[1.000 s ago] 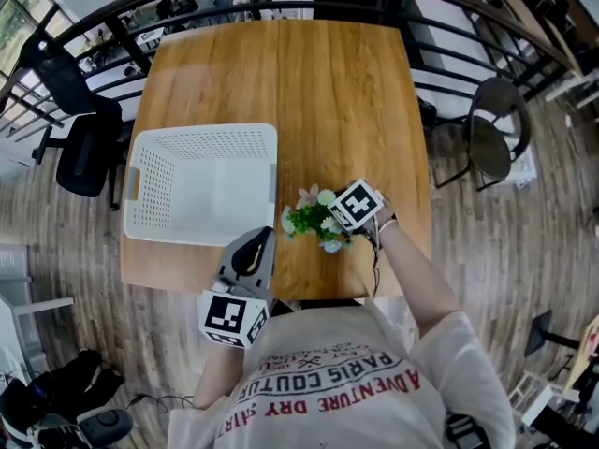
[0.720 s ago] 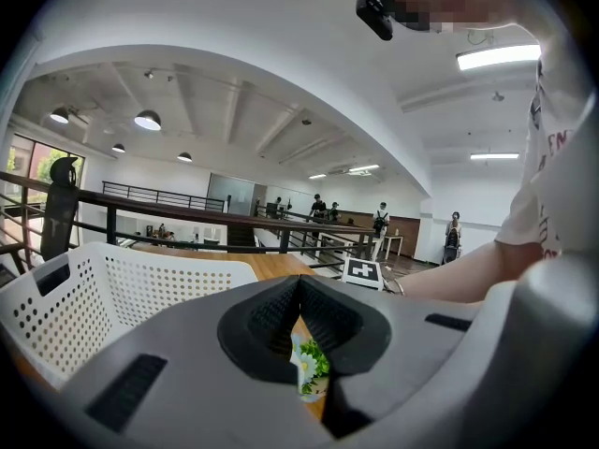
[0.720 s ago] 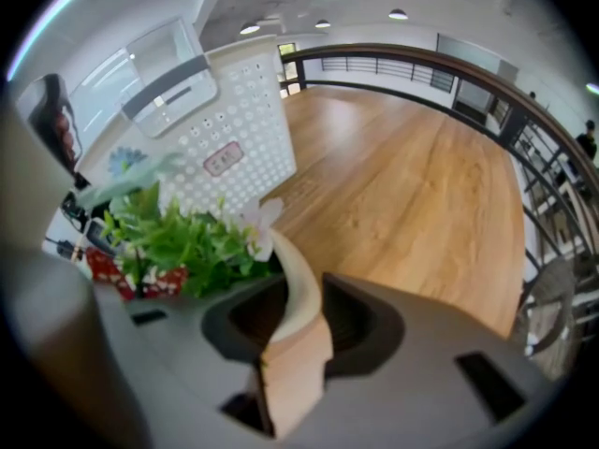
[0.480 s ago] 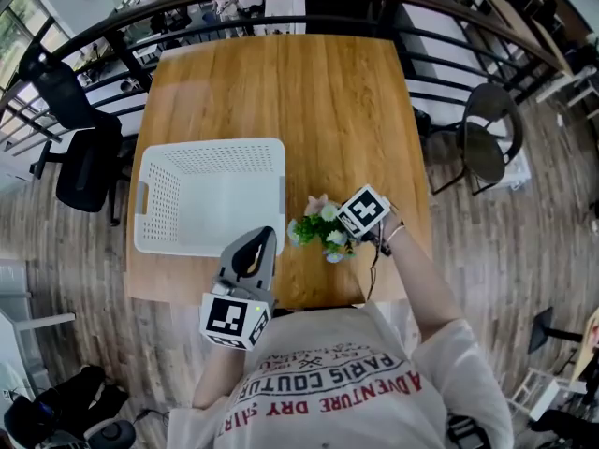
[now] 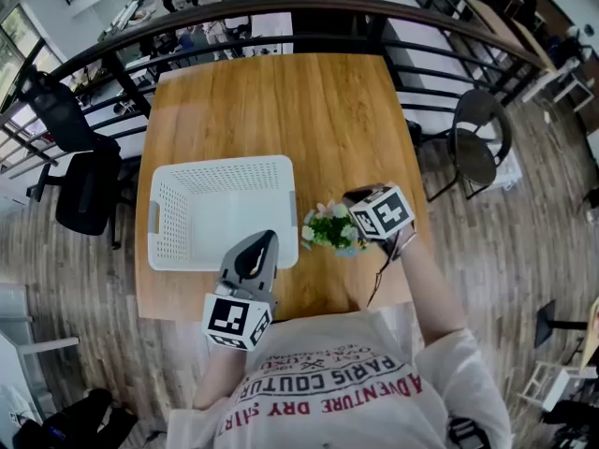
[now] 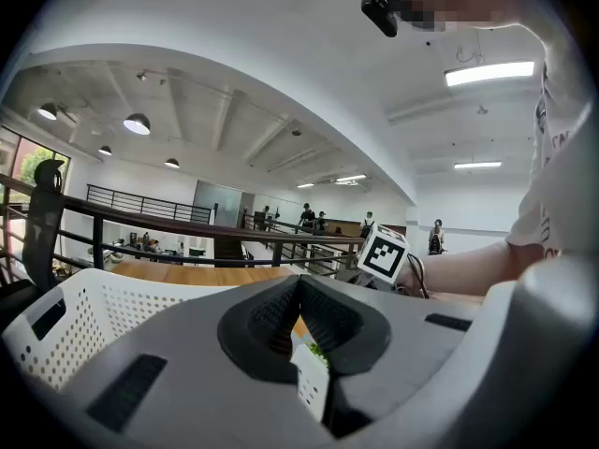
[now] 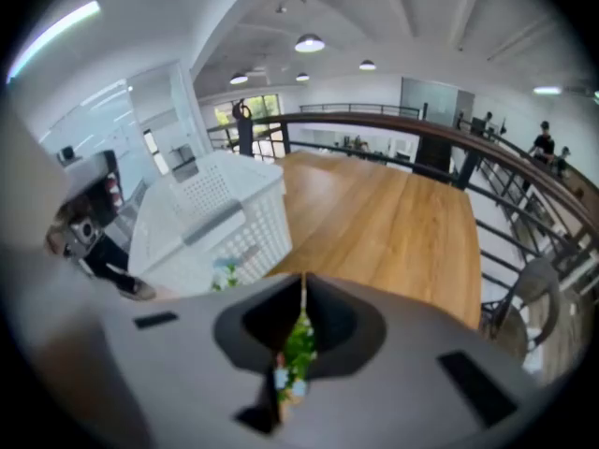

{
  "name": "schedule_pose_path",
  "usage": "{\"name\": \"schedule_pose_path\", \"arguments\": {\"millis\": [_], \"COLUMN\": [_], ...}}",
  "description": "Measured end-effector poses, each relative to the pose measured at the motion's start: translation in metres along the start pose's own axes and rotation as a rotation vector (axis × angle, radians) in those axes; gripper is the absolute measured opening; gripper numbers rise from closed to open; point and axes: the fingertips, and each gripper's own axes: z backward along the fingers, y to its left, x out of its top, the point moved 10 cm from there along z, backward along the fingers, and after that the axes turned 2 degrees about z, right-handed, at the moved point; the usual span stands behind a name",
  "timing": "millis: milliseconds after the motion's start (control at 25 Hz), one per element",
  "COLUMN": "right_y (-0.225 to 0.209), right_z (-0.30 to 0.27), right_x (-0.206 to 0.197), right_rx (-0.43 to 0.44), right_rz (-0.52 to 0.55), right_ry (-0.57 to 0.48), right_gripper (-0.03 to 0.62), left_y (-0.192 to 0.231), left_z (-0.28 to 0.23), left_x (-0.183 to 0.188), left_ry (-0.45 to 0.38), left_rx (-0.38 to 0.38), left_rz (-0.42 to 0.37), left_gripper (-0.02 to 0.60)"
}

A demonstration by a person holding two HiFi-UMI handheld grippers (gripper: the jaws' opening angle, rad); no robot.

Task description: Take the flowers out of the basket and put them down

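Observation:
A small bunch of flowers (image 5: 330,227) with green leaves and pale blossoms lies on the wooden table just right of the white perforated basket (image 5: 220,165). My right gripper (image 5: 352,197) sits at the bunch's right side. Its jaws are closing: in the right gripper view the tips (image 7: 302,283) meet with nothing between them, and the flowers (image 7: 298,344) show through the slit further back, beneath the gripper. My left gripper (image 5: 258,243) hovers shut and empty over the basket's near rim. In the left gripper view its tips (image 6: 299,283) touch. I see nothing inside the basket.
The wooden table (image 5: 309,110) stretches away beyond the basket. A dark railing (image 5: 281,7) curves round its far side. A round chair (image 5: 477,148) stands to the right and black office chairs (image 5: 80,185) to the left.
The right gripper's jaws have come together and it has drawn slightly to the right of the flowers. The bunch stays on the table beside the basket. The left gripper holds its place.

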Motion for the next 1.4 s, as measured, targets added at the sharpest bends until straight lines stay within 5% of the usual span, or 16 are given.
{"name": "schedule_pose_path", "arguments": {"millis": [400,760,1400], "right_y": [0.070,0.132,0.156], "right_z": [0.052,0.056,0.057], "right_x": [0.063,0.066,0.059], "right_rx": [-0.100,-0.213,-0.210], "right_rz": [0.025,0.050,0.115], "right_ry": [-0.476,-0.728,-0.777], "right_gripper": [0.029,0.029,0.028], "left_y": [0.043,0.087,0.102], "left_z": [0.023,0.045,0.051], "left_x": [0.027,0.039,0.028], "left_ry": [-0.029,-0.073,-0.061], "left_rx": [-0.006,0.073,0.108], "left_rz": [-0.058,-0.080,-0.062], "left_gripper": [0.026,0.026,0.026]}}
